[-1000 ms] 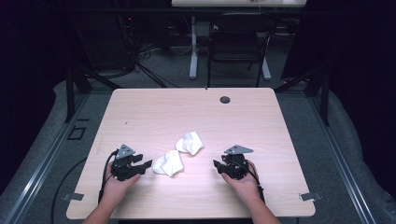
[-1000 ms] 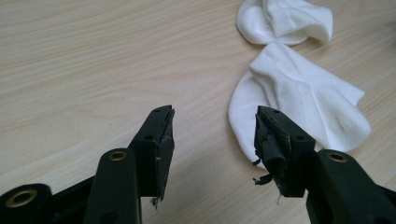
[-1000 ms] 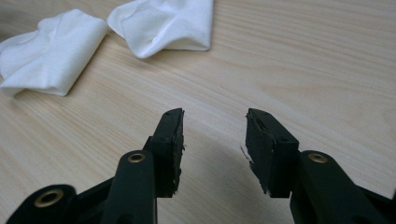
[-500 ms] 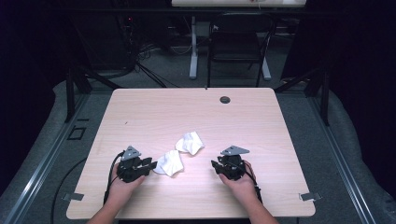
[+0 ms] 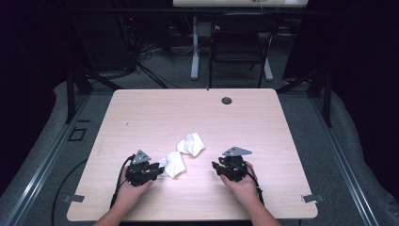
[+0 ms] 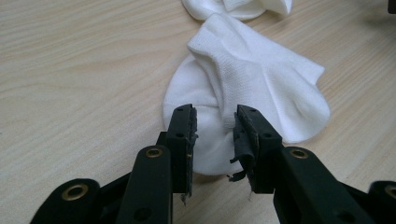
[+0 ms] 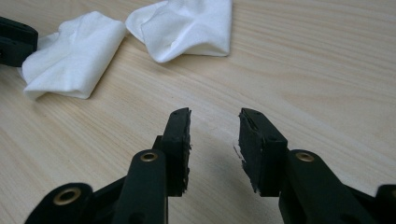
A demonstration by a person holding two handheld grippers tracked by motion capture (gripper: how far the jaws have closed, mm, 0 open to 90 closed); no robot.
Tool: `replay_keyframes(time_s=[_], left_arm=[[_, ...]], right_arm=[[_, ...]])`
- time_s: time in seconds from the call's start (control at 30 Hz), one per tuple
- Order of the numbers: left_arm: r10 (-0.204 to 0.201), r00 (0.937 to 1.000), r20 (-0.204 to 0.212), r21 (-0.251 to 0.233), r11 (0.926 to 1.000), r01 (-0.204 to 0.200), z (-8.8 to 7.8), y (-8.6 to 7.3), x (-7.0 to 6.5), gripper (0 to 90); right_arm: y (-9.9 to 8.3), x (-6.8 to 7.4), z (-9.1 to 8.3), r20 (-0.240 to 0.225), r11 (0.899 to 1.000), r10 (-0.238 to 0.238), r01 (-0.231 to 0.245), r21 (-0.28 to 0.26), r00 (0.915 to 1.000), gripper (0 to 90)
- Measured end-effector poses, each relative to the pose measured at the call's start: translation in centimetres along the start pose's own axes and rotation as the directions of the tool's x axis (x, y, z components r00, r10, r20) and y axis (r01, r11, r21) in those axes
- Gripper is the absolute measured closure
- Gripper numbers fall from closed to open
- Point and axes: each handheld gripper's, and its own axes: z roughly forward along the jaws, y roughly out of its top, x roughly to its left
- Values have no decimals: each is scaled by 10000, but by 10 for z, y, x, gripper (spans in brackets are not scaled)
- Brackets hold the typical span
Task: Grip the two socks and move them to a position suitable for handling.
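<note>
My left hand-held gripper (image 6: 215, 135) has advanced and half-closed, jaws now straddling the near sock (image 6: 243, 88) unpinched, so I judge grasping imminent.

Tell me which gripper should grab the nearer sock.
Left. The left gripper already has its fingers straddling the nearer sock's edge; the right gripper sits over bare table, apart from both socks.

near sock (image 5: 173, 164): on the table (image 5: 141, 113), just right of the left gripper (image 5: 151, 173)
far sock (image 5: 192, 144): behind the near sock, touching it
right gripper (image 5: 221, 169): right of both socks, apart
</note>
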Motion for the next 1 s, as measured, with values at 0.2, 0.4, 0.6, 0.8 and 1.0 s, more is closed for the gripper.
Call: replay_keyframes(time_s=[0.2, 0.4, 0.6, 0.8, 1.0], left_arm=[[300, 9995, 93, -14, 9996, -300, 2, -1, -3, 697], [421, 9988, 246, -53, 9991, -420, 3, -3, -8, 725], [614, 9967, 522, -84, 9981, -611, 4, -4, -16, 734], [685, 9927, 989, -112, 9976, -677, 6, -5, -26, 736], [960, 9863, 1344, -83, 9954, -957, 7, -6, -36, 741]], right_arm=[[0, 0, 0, -53, 10000, -7, 7, 10, 10000, 637], [1, 3, -1, -113, 10000, 4, -5, -99, 9999, 638], [1, 8, -2, -223, 9997, -138, 133, -213, 9997, 643], [2, 11, -3, -279, 9996, -205, 200, -202, 9994, 644], [3, 13, -4, -355, 9992, -255, 244, -319, 9990, 644]])
